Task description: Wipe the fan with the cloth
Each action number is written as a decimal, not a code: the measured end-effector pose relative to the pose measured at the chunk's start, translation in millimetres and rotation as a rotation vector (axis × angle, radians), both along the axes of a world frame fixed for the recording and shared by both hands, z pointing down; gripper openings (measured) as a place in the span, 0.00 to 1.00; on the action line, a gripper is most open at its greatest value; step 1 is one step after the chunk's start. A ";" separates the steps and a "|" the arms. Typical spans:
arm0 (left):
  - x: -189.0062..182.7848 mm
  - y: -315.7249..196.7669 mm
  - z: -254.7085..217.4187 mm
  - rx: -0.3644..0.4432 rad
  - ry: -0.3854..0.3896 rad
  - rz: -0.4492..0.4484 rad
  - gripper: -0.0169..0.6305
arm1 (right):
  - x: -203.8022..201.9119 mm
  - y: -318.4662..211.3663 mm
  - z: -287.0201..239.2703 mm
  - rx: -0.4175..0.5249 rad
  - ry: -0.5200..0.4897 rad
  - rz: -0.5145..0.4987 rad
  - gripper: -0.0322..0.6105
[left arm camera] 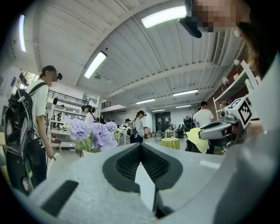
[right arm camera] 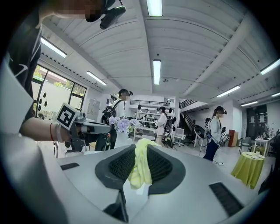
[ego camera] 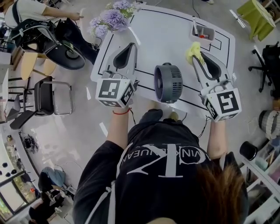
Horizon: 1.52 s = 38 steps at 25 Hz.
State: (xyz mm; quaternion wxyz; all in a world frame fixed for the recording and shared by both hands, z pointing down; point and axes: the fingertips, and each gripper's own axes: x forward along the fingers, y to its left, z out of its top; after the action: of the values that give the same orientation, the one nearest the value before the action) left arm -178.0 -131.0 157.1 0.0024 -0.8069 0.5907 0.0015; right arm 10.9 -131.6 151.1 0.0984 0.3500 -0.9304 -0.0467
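Grey fan (ego camera: 168, 82) at the near edge of the white table (ego camera: 166, 26), between both grippers. Yellow cloth (right arm camera: 140, 164) pinched in the right gripper (right arm camera: 139, 151), just right of the fan. Left gripper (left arm camera: 140, 146) closed tight, empty. Purple flowers (ego camera: 111, 17) at the far left corner.

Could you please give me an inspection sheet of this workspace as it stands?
Surface: white table with black lines.
Job's things: grey fan near the front edge; yellow cloth in the right gripper.
Clutter: purple flowers, small tray at the far side.
Grippers: left gripper shut, empty; right gripper shut on the cloth.
Cables: thin cable on the floor.
Surroundings: chair, green-draped table, other people.
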 end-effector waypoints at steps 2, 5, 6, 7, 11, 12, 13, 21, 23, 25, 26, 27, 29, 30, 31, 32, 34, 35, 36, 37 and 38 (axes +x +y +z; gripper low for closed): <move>-1.5 -1.3 -3.3 0.005 0.002 -0.003 0.04 | 1.2 -1.2 -3.6 0.005 -0.013 0.007 0.18; -4.6 -1.1 -9.6 0.017 0.005 -0.007 0.04 | 2.0 -1.0 -8.3 0.008 -0.036 0.013 0.18; -5.7 -0.6 -12.5 0.023 0.005 -0.009 0.04 | 2.0 -0.7 -10.1 0.010 -0.041 0.015 0.18; -6.7 0.2 -15.3 0.028 0.006 -0.010 0.04 | 1.9 -0.2 -12.0 0.012 -0.044 0.016 0.18; -9.4 3.9 -19.7 0.041 0.009 -0.012 0.04 | 0.4 2.5 -15.9 0.022 -0.053 0.018 0.18; -9.7 4.1 -19.5 0.043 0.009 -0.012 0.04 | 0.2 2.3 -15.8 0.023 -0.055 0.018 0.18; -9.9 4.2 -19.2 0.044 0.009 -0.012 0.04 | 0.1 2.1 -15.6 0.023 -0.058 0.018 0.18; -13.1 3.2 -22.8 0.052 0.011 -0.024 0.04 | -1.3 -0.6 -18.2 0.025 -0.074 0.007 0.18; -14.0 4.1 -23.9 0.054 0.011 -0.027 0.04 | -2.2 0.0 -18.5 0.026 -0.076 0.007 0.18; -14.1 4.2 -24.3 0.053 0.010 -0.028 0.04 | -2.1 0.0 -18.1 0.024 -0.078 0.007 0.18; -14.1 3.9 -24.3 0.053 0.010 -0.028 0.04 | -1.8 -0.4 -17.7 0.022 -0.078 0.008 0.18; -14.0 3.6 -24.1 0.052 0.010 -0.029 0.04 | -1.4 -0.7 -17.0 0.020 -0.079 0.008 0.18; -13.7 3.2 -23.4 0.050 0.010 -0.030 0.04 | -0.4 -1.0 -15.3 0.015 -0.081 0.008 0.18; -13.5 3.0 -23.1 0.050 0.010 -0.030 0.04 | 0.0 -1.1 -14.5 0.012 -0.083 0.008 0.18; -13.3 2.8 -22.9 0.050 0.010 -0.030 0.04 | 0.5 -1.1 -13.8 0.010 -0.085 0.008 0.18; -13.0 2.5 -22.8 0.050 0.011 -0.029 0.04 | 0.9 -1.2 -13.2 0.008 -0.088 0.009 0.18; -11.9 1.7 -22.2 0.049 0.011 -0.027 0.04 | 2.2 -1.9 -11.7 0.003 -0.093 0.014 0.18; -11.2 1.2 -21.7 0.048 0.010 -0.025 0.04 | 2.9 -2.4 -11.0 0.001 -0.096 0.017 0.18; -10.6 0.7 -21.3 0.047 0.010 -0.023 0.04 | 3.4 -2.8 -10.3 -0.001 -0.098 0.019 0.18; -10.0 0.5 -21.0 0.047 0.010 -0.022 0.04 | 3.7 -3.1 -9.9 -0.003 -0.099 0.019 0.18; -9.7 0.6 -20.9 0.046 0.009 -0.021 0.04 | 3.8 -3.0 -9.6 -0.004 -0.100 0.020 0.18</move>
State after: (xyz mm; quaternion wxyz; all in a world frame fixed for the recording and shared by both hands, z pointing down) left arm -187.7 -130.4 136.2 0.0183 -0.8004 0.5989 0.0188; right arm 14.6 -134.5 141.5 0.0530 0.3608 -0.9308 -0.0264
